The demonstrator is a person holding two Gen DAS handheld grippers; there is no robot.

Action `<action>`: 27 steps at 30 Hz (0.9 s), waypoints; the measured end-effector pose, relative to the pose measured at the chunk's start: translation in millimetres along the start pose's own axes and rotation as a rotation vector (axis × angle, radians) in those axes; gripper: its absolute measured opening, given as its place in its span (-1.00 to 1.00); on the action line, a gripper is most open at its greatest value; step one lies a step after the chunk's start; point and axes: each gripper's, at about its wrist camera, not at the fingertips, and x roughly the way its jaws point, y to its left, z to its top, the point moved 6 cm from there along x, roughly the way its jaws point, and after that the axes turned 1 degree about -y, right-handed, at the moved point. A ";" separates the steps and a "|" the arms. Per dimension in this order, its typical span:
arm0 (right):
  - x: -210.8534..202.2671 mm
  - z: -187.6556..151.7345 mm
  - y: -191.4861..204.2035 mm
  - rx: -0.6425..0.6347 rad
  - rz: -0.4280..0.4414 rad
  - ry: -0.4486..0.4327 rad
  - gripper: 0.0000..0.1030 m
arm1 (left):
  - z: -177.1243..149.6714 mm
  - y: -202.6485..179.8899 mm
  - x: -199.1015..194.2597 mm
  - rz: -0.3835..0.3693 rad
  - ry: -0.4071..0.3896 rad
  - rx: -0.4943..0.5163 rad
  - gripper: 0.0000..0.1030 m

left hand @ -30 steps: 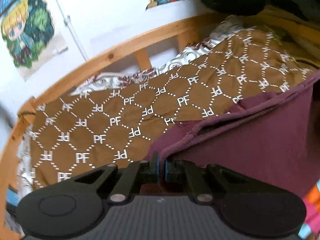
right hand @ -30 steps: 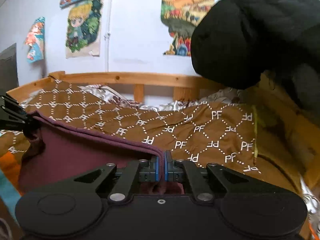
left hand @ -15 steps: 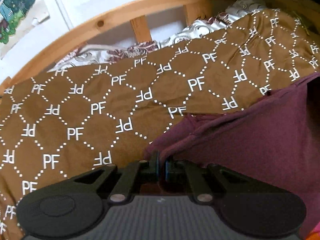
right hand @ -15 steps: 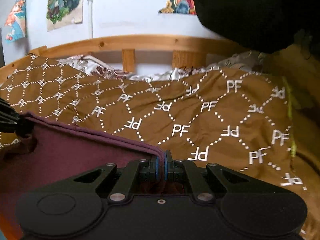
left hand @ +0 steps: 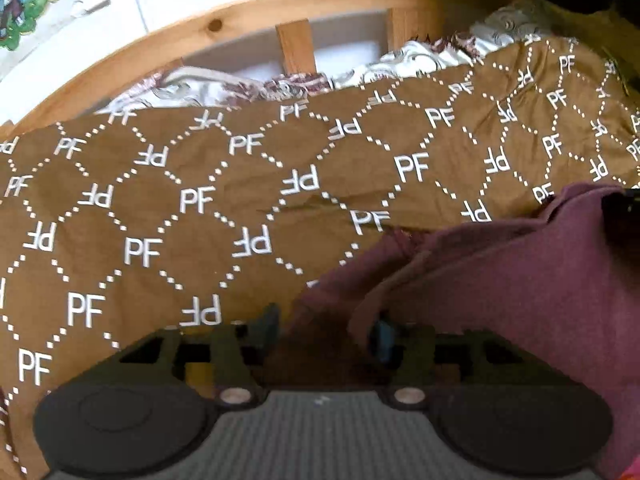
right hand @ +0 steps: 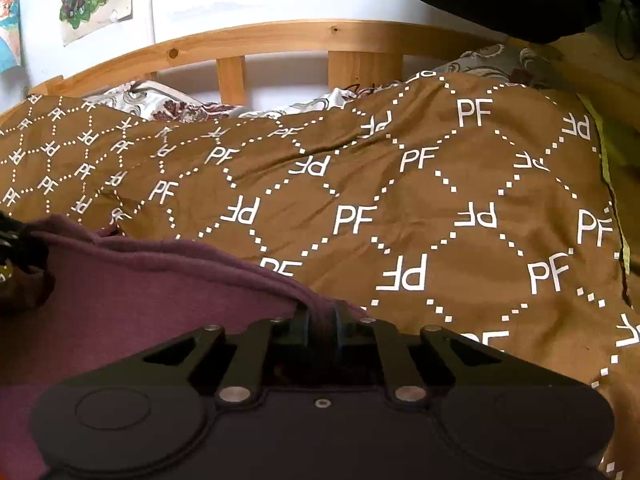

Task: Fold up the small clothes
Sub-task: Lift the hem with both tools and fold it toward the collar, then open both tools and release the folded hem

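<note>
On the brown bedspread (left hand: 200, 220), below the wooden bed rail (left hand: 248, 12), lies the maroon garment (left hand: 520, 300). Left tongs (left hand: 326, 330) have just been opening and stand released, the garment's edge loose between them. Right tongs (right hand: 320, 322) have just been opening slightly, its hem (right hand: 224, 262) still between their pads.

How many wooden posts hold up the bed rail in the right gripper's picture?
2: one wooden post left of the middle, one wider post right of it, both under the bed rail. More may be hidden behind the brown blanket.
</note>
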 end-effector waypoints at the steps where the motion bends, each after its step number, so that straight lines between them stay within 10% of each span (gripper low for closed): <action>1: 0.1 0.0 -0.2 -0.004 -0.005 0.001 -0.67 | -0.1 2.8 -2.5 0.004 -0.012 -0.001 0.38; 13: 4.6 1.7 4.1 -0.035 -0.045 0.011 -0.37 | 7.7 22.6 -28.3 -0.141 -0.024 -0.054 0.88; 20: -2.9 -2.1 5.2 -0.016 -0.040 0.006 0.48 | 13.7 26.4 -40.0 -0.370 -0.034 -0.231 0.97; 27: -9.8 -16.1 10.9 -0.088 -0.051 0.015 0.78 | -7.4 15.0 -43.2 -0.241 -0.074 -0.117 0.99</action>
